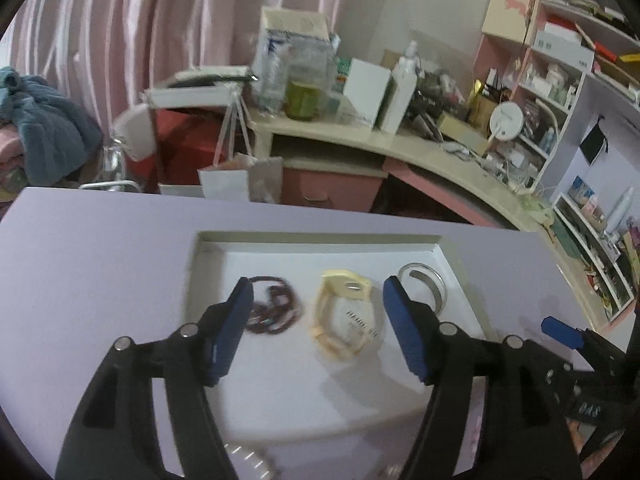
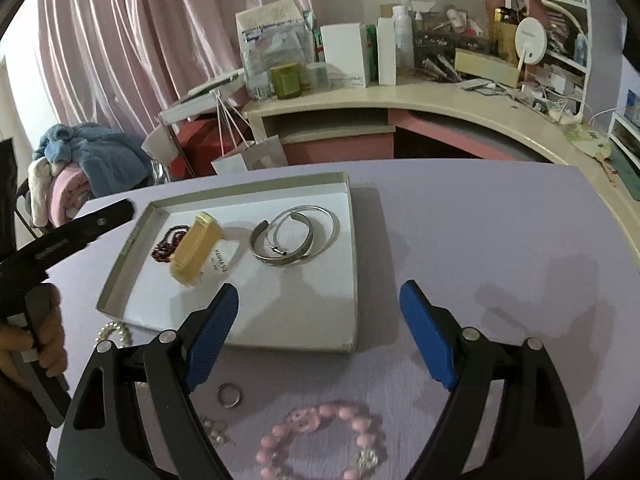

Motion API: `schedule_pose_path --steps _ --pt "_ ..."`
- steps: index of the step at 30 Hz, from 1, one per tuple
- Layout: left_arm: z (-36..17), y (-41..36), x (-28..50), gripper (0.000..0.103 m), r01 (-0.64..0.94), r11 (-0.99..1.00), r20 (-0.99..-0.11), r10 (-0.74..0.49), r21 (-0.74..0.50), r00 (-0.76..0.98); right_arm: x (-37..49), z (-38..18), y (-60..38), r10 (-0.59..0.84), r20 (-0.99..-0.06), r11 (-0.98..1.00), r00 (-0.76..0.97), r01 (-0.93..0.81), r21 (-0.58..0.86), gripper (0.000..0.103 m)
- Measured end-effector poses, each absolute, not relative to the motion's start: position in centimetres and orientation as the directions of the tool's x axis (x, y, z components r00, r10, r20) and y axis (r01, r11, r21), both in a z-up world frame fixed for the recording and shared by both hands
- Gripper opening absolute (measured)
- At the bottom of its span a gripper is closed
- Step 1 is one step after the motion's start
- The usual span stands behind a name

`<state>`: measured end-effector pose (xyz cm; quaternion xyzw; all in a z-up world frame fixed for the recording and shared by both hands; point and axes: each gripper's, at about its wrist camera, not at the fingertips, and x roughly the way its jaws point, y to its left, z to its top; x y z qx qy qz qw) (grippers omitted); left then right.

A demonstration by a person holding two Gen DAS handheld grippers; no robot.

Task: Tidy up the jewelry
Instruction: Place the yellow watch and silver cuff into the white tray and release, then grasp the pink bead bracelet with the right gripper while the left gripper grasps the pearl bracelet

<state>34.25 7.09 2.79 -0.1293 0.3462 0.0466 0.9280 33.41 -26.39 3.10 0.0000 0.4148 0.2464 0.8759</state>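
Now my left gripper point(image 1: 316, 320) hangs over the white tray point(image 1: 460, 264) with its blue fingers point(image 1: 234, 328) spread wide and holding nothing. Right under it, in the tray, sit a dark bead bracelet point(image 1: 276, 308) on the left, a yellow bangle point(image 1: 346, 312) in the middle, and silver bangles point(image 2: 296, 236) on the right. My right gripper point(image 2: 320, 332) is spread wide too, with nothing in it, at the near edge of the tray. On the purple table point(image 2: 480, 232), near me, lie a pink bead bracelet point(image 2: 320, 440), a small ring point(image 2: 229, 395), and a pearl bracelet point(image 2: 116, 334) by the tray's near left corner.
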Motion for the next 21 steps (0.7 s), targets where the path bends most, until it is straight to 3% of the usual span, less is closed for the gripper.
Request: schedule_pose_path --steps 9,21 --pt "5.8 10.2 25.0 0.073 -0.24 0.957 -0.604 0.098 -0.16 0.791 29.1 4.6 -27.9 0.437 -0.694 0.881 0.572 -0.426 0.204 0.084" --pt "3.7 11.4 16.4 0.085 -0.304 0.946 -0.593 0.181 -0.114 0.785 24.8 2.1 -29.4 0.339 -0.714 0.925 0.612 -0.355 0.136 0.08"
